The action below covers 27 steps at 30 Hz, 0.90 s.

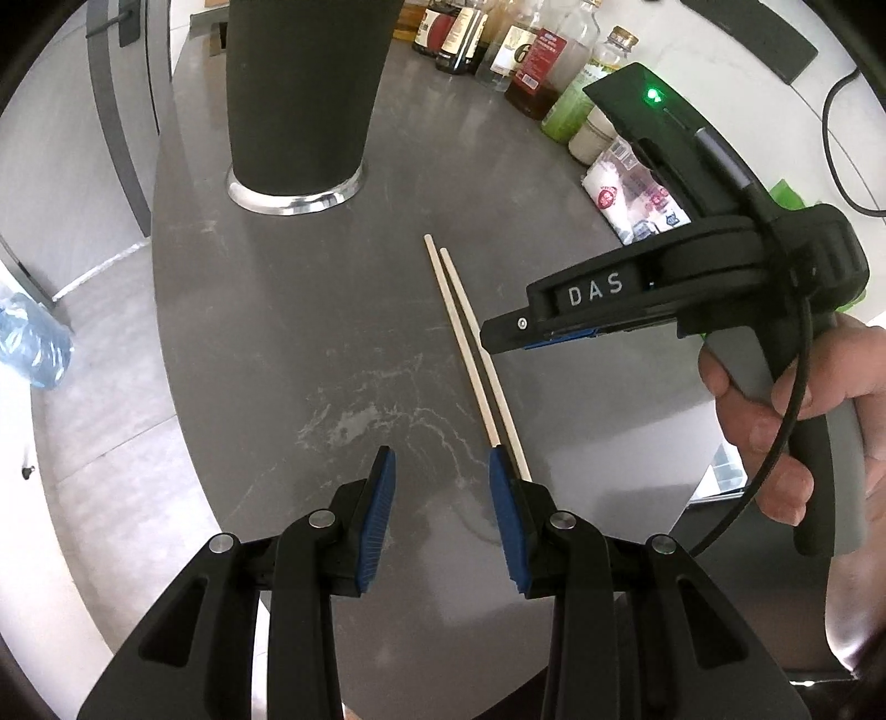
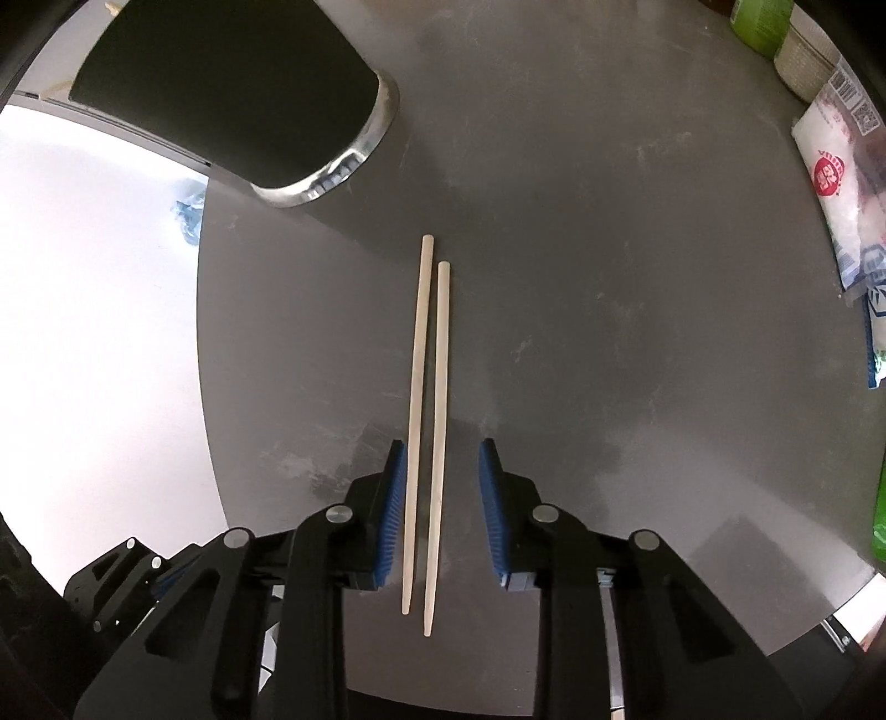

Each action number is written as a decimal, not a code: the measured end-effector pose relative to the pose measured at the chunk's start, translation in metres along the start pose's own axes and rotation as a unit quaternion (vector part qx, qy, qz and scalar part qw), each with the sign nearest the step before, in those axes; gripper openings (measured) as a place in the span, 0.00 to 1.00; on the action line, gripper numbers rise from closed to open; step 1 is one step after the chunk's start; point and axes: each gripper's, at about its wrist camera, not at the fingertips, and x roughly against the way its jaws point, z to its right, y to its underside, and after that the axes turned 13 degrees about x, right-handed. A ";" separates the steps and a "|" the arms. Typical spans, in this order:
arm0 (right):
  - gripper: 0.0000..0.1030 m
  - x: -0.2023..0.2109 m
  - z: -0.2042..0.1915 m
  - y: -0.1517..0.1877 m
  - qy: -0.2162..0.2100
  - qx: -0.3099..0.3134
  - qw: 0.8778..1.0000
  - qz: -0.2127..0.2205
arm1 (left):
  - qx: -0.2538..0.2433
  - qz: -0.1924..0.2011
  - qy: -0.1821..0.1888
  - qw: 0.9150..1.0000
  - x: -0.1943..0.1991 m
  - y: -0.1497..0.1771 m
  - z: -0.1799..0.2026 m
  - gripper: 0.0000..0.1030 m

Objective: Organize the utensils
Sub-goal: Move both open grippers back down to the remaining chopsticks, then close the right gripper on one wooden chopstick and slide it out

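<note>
Two pale wooden chopsticks (image 2: pixel 426 415) lie side by side on the grey counter (image 2: pixel 609 332). My right gripper (image 2: pixel 443 446) points down over their near half with both sticks between its blue pads. The left pad is almost against one stick, the right pad stands clear, so the jaws are open. In the left wrist view the chopsticks (image 1: pixel 470 343) lie just right of my left gripper (image 1: pixel 441 454), which is open and holds nothing. The right gripper (image 1: pixel 501 332) shows there side-on, above the sticks, in a person's hand (image 1: pixel 775 421). A tall black holder (image 1: pixel 299 99) with a chrome base stands beyond them.
Several sauce bottles (image 1: pixel 498 44) line the back of the counter, and a white packet (image 1: pixel 637 199) lies to the right. The counter's rounded edge (image 2: pixel 202 332) runs close on the left, with floor below. The black holder (image 2: pixel 232 94) is at the upper left of the right wrist view.
</note>
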 end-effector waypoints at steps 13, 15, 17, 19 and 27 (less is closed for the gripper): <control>0.12 -0.002 -0.007 -0.008 0.077 0.019 0.997 -0.024 | 0.006 -0.017 0.006 1.000 -0.012 0.005 -0.009 0.33; 0.11 -0.006 -0.012 -0.008 0.084 0.019 0.996 -0.023 | 0.009 -0.020 0.009 1.000 -0.014 0.006 -0.010 0.33; 0.11 -0.006 -0.015 -0.007 0.094 0.025 0.995 -0.020 | 0.011 -0.020 0.010 1.000 -0.015 0.007 -0.010 0.33; 0.11 -0.005 -0.012 -0.007 0.090 0.020 0.995 -0.022 | 0.013 -0.022 0.013 1.000 -0.017 0.006 -0.009 0.33; 0.04 -0.012 -0.026 -0.010 0.119 0.034 0.992 -0.028 | 0.017 -0.028 0.009 0.999 -0.025 0.005 -0.007 0.33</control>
